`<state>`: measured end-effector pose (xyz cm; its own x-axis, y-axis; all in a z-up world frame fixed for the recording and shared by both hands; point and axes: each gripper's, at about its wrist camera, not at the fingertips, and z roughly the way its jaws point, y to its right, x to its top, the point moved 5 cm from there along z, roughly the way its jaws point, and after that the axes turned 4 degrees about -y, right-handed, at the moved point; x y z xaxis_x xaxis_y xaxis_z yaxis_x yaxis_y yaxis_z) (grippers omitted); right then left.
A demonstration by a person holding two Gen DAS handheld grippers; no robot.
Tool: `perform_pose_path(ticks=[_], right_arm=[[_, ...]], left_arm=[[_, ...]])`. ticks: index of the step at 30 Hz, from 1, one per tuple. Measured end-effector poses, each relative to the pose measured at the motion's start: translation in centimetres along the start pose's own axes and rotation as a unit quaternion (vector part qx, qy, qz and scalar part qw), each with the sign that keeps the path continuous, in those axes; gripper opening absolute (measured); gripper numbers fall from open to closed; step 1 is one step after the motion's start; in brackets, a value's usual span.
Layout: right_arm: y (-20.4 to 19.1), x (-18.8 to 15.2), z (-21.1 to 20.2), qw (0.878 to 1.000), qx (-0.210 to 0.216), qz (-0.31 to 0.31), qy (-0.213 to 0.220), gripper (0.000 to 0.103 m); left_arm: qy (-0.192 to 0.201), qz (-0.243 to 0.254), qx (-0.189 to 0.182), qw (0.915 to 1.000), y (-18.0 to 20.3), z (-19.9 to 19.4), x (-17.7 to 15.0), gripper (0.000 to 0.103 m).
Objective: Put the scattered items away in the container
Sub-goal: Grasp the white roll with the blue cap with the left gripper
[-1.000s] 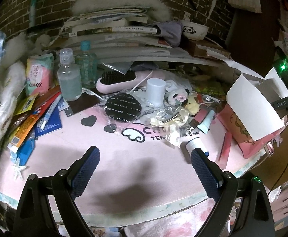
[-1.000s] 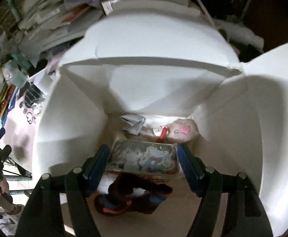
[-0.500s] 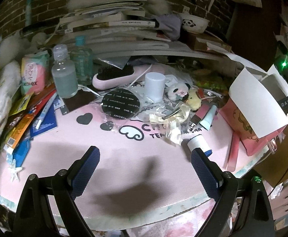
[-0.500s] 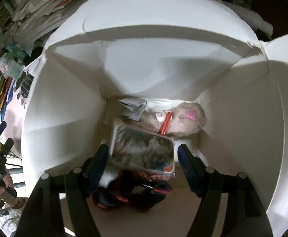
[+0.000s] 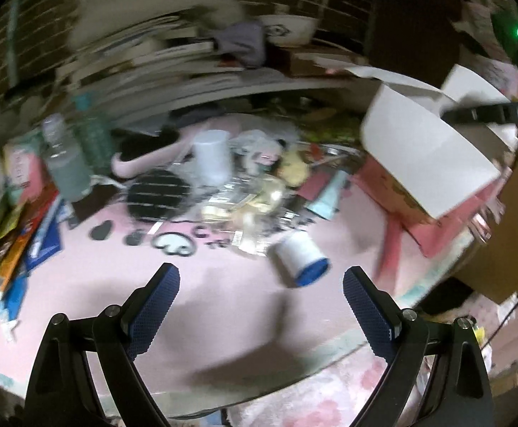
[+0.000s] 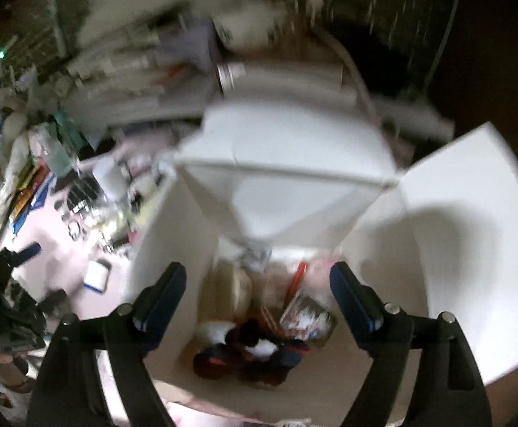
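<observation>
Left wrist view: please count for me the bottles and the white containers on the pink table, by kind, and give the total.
Upright bottles: 2 (clear bottle, teal bottle)
Upright white cylinder: 1
Lying white jar with blue cap: 1
Total: 4

2 clear bottles (image 5: 65, 167), 1 white cup (image 5: 212, 158), 1 blue-capped jar (image 5: 300, 258), 1 open box (image 6: 437, 249)
</observation>
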<state>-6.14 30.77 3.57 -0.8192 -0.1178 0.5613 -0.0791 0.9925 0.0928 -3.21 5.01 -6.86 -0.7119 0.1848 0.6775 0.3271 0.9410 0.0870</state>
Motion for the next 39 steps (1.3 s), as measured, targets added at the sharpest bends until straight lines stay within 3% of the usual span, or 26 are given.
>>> perform_pose_path(ticks=[3,6,11,15,22,31,33,35,37,39], right_arm=[[-1.6,0.1,-3.5,0.996,0.001,-0.018,0.092,0.082],[-5.3,-0.6,-5.8,0.985,0.051,-0.04,0.159,0.092],[-10.6,-3.5,-7.6,0.96,0.161,-0.058,0.221,0.092],[-14.2,-6.0,-6.9,0.942,0.205,-0.069,0.255,0.092],[-18.0,-9.4,-3.6,0.935,0.241,-0.069,0.251,0.092],[-15.2,-10.3,-1.6,0.943,0.235,-0.03,0.235,0.092],[-14.6,-10.4,-1.5,0.943,0.234,-0.026,0.235,0.092],[-14.2,-10.4,-1.5,0.942,0.234,-0.024,0.237,0.093],[-14.0,-10.5,-1.5,0.942,0.235,-0.026,0.239,0.093],[-13.9,-10.6,-1.5,0.942,0.234,-0.025,0.241,0.093]], left_arm=[[-0.001,0.008,0.017,0.9998,0.0,0.3,-0.2,0.092],[-0.007,-0.003,0.032,0.9994,-1.1,0.7,-0.4,0.092],[-0.008,-0.033,0.036,0.9988,-3.3,0.8,-1.1,0.092],[-0.006,-0.044,0.036,0.9984,-4.2,1.0,-1.5,0.092],[-0.01,-0.046,0.006,0.9989,-3.2,1.9,-1.4,0.092],[-0.013,-0.012,-0.022,0.9996,1.1,3.9,0.1,0.09],[-0.017,-0.006,-0.024,0.9995,1.9,4.4,0.3,0.083],[-0.026,0.0,-0.019,0.9995,2.5,5.1,0.4,0.069],[-0.026,0.007,-0.004,0.9996,2.9,5.4,0.5,0.068],[-0.026,0.007,0.001,0.9996,3.0,5.5,0.7,0.057]])
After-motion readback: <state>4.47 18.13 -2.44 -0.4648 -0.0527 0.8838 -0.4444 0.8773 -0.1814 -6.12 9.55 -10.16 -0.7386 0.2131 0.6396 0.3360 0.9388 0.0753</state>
